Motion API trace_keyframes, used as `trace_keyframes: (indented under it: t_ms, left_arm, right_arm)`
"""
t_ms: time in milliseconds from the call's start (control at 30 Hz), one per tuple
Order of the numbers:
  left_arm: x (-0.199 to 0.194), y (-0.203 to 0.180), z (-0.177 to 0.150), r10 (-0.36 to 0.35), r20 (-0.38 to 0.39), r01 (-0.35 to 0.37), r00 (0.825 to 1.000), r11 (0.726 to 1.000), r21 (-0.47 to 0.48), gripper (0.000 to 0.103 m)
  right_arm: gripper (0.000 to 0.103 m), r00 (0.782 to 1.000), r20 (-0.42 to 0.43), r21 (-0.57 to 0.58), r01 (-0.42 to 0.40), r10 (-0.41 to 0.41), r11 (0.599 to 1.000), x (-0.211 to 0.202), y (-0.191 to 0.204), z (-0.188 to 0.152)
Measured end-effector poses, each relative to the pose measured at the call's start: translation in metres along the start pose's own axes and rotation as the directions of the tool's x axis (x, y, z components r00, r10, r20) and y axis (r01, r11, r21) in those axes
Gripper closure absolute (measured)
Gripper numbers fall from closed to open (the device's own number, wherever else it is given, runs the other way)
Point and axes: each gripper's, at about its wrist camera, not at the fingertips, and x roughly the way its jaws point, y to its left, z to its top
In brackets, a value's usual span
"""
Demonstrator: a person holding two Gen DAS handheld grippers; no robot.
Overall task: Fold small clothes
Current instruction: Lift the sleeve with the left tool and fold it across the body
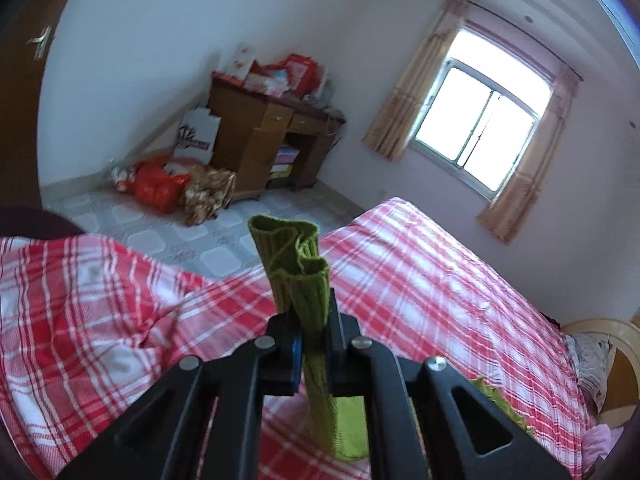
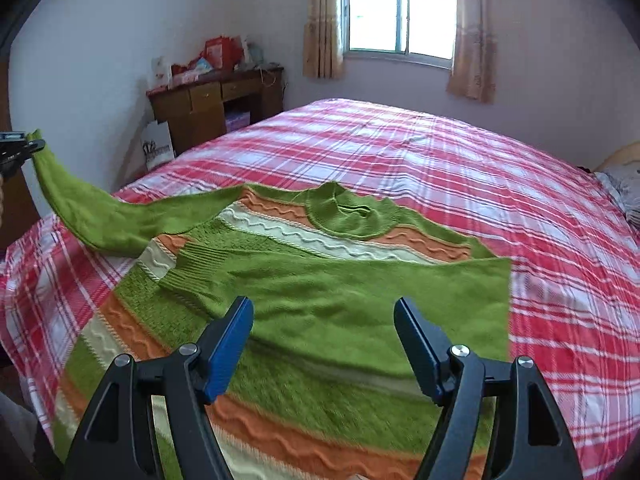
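Gripping the ribbed cuff of one sleeve, the left gripper had its jaws clamped tight on the knit and held it lifted off the bed — seen at nine o'clock in the right wrist view. The green sweater with orange and cream bands lay spread on the plaid cover, collar toward twelve o'clock, its other sleeve folded across the chest. The right gripper hovered above the body, jaws wide and empty. To fold well, the raised sleeve would probably need carrying across toward three o'clock, kept taut — then laid flat over the chest without dragging the shoulder out of line.
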Motion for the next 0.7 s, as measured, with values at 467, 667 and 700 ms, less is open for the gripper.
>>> trace_keyframes:
  t_ms: [467, 667, 700]
  left_arm:
    - [-0.011, -0.078, 0.009, -0.078, 0.038, 0.074, 0.996, 0.994, 0.084, 0.095]
    - [-0.012, -0.114, 0.007, -0.101, 0.045, 0.095, 0.994, 0.987, 0.127, 0.095]
    - [-0.012, -0.119, 0.007, -0.107, 0.046, 0.101, 0.993, 0.986, 0.132, 0.095]
  right_arm:
    - [0.029, 0.999, 0.043, 0.083, 0.022, -0.026, 0.996, -0.045, -0.039, -0.038]
    - [0.029, 0.997, 0.058, 0.129, 0.037, -0.044, 0.991, -0.058, -0.057, -0.051]
    - [0.029, 0.997, 0.058, 0.139, 0.038, -0.046, 0.99, -0.059, -0.06, -0.053]
